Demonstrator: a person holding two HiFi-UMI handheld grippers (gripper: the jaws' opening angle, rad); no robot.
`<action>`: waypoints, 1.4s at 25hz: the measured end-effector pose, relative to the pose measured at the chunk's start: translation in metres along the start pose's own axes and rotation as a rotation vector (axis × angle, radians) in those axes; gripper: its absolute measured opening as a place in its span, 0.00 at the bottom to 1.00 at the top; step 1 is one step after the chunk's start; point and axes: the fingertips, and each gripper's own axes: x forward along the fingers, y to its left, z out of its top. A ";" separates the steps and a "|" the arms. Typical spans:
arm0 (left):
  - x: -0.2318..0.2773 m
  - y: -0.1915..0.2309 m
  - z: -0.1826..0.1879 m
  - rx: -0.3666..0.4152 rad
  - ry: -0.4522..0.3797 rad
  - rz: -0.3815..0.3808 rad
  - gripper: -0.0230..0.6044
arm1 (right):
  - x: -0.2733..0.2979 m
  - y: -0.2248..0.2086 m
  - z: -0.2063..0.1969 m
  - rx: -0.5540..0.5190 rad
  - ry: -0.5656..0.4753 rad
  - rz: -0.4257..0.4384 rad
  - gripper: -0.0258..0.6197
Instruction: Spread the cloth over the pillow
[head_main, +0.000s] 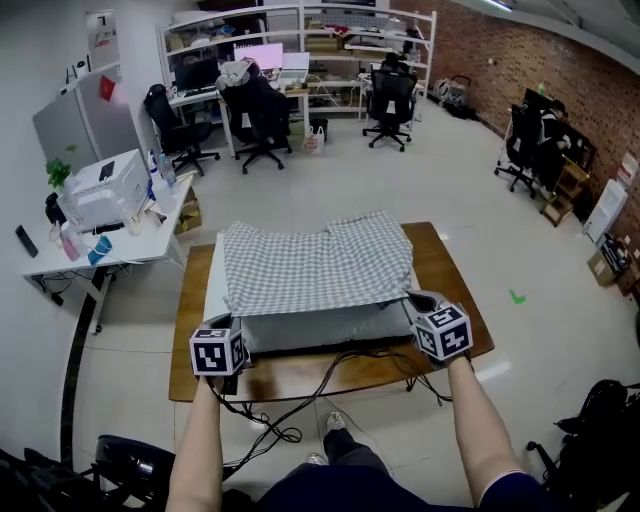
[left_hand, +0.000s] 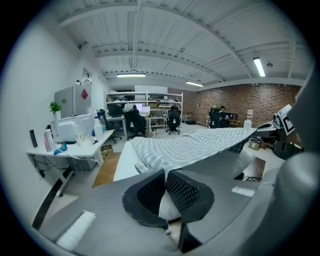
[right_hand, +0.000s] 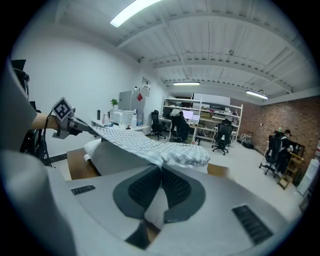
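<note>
A grey-and-white checked cloth (head_main: 318, 265) lies stretched over a white pillow (head_main: 322, 325) on the wooden table (head_main: 315, 378). My left gripper (head_main: 228, 330) is shut on the cloth's near left corner, and my right gripper (head_main: 420, 310) is shut on its near right corner. The near edge hangs taut between them, just above the pillow's front. In the left gripper view the cloth (left_hand: 200, 145) runs away from the shut jaws over the pillow (left_hand: 235, 167). The right gripper view shows the cloth (right_hand: 145, 145) pinched at the jaw tips, with the pillow (right_hand: 117, 160) underneath.
Black cables (head_main: 330, 375) trail over the table's near edge to the floor. A white desk with a printer (head_main: 105, 190) stands to the left. Office chairs (head_main: 262, 120) and shelving fill the back of the room. A person's feet (head_main: 335, 425) are beside the table.
</note>
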 end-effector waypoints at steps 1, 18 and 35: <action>0.002 -0.001 -0.007 0.003 0.005 -0.006 0.06 | 0.001 0.001 -0.006 0.006 0.010 0.000 0.07; 0.026 -0.010 -0.073 0.005 0.089 0.004 0.06 | 0.018 0.015 -0.085 0.107 0.153 -0.004 0.08; 0.012 0.026 -0.118 -0.162 0.063 -0.002 0.08 | -0.014 0.010 -0.106 0.188 0.141 -0.044 0.22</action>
